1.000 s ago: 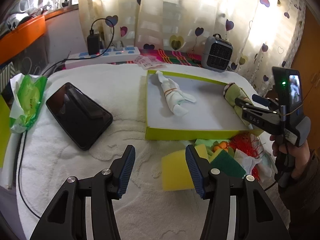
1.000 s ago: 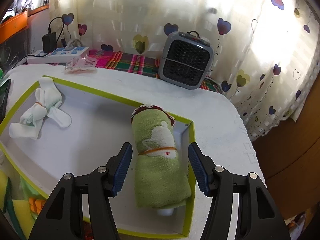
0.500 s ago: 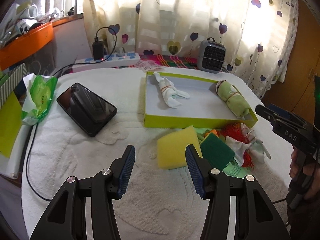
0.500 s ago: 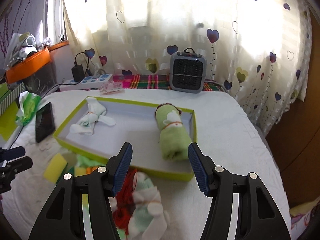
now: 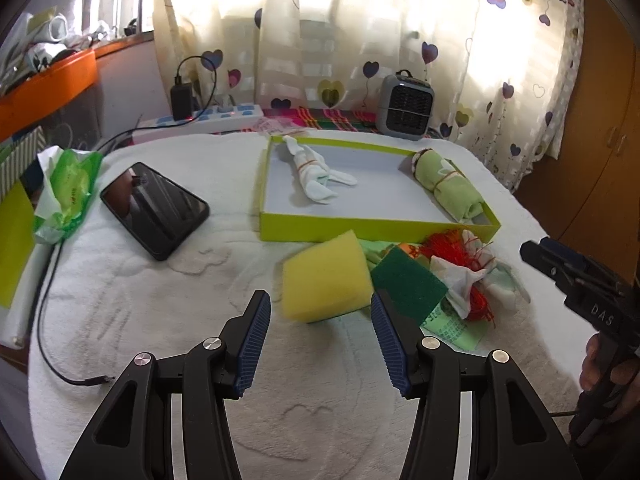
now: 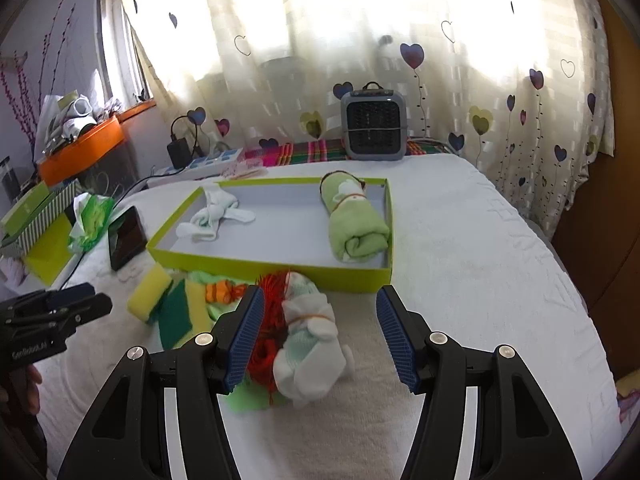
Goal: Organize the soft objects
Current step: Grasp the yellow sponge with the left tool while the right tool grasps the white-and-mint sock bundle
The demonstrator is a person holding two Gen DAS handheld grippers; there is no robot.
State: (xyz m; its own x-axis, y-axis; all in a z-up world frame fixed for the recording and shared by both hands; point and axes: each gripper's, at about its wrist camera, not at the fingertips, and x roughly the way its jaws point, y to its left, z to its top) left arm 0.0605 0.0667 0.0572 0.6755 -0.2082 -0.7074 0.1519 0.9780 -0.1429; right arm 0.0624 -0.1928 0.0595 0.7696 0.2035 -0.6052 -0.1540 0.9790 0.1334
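A lime-green box [image 5: 376, 230] [image 6: 276, 270] lies on the white bed and holds a tied white sock bundle [image 5: 316, 170] [image 6: 214, 216] and a rolled green towel [image 5: 448, 184] [image 6: 356, 216]. In front of the box lies a pile: a yellow sponge [image 5: 326, 276] [image 6: 150, 286], a green scouring pad [image 5: 408, 286] [image 6: 174, 316], red yarn [image 5: 456, 248] [image 6: 266, 344] and a white sock bundle [image 5: 464, 280] [image 6: 308, 340]. My left gripper [image 5: 320, 340] is open and empty just short of the yellow sponge. My right gripper [image 6: 320, 336] is open, its jaws on either side of the white sock bundle without touching it.
A black phone [image 5: 154, 208] [image 6: 126, 236] and a green tissue pack [image 5: 66, 196] lie at the left. A loose cable [image 5: 52, 344] runs along the left bed edge. A grey heater [image 5: 406, 106] [image 6: 374, 126] and a power strip [image 5: 200, 120] stand at the back.
Both grippers have pulled back from the box toward the near side. The green towel now lies alone in the box; the pile has come in front of the right gripper.
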